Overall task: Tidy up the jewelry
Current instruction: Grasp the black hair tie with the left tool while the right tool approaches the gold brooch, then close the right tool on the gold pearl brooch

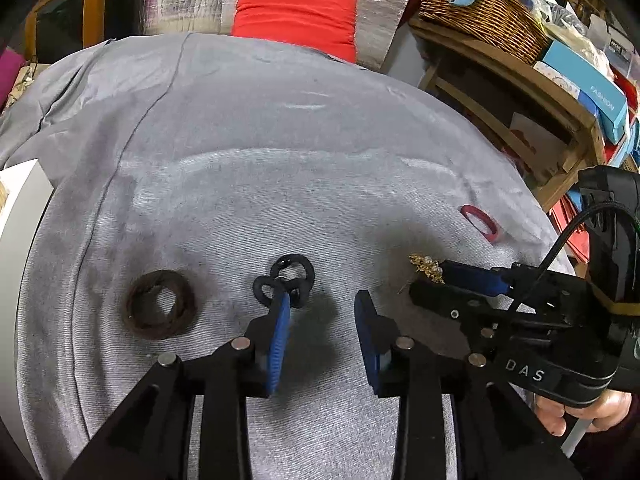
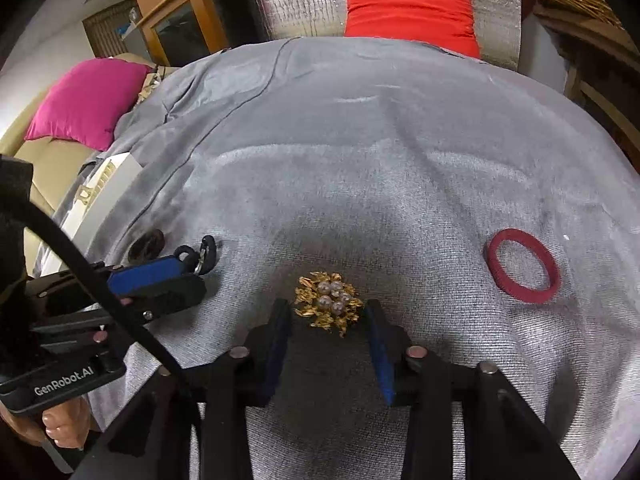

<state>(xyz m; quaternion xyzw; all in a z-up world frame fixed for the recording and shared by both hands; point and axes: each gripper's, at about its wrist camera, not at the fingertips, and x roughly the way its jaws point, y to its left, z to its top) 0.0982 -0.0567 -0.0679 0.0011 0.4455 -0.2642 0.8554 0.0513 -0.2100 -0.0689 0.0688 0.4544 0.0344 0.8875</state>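
Both tools stand apart: right tool (image 2: 328,320) brackets 1 gold brooch (image 2: 329,303), left tool (image 1: 322,312) nears 1 black chain piece (image 1: 285,280). Beyond lie 1 brown ring (image 1: 161,305), 1 red bangle (image 2: 522,265). Only the right view shows 1 pink cushion (image 2: 86,102).

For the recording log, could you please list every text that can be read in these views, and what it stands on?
"DAS": on the body of the right gripper.
"GenRobot.AI": on the body of the left gripper.
"FASHION": on the blue box on the wooden shelf.
Print on a dark box further right is too blurred to read.
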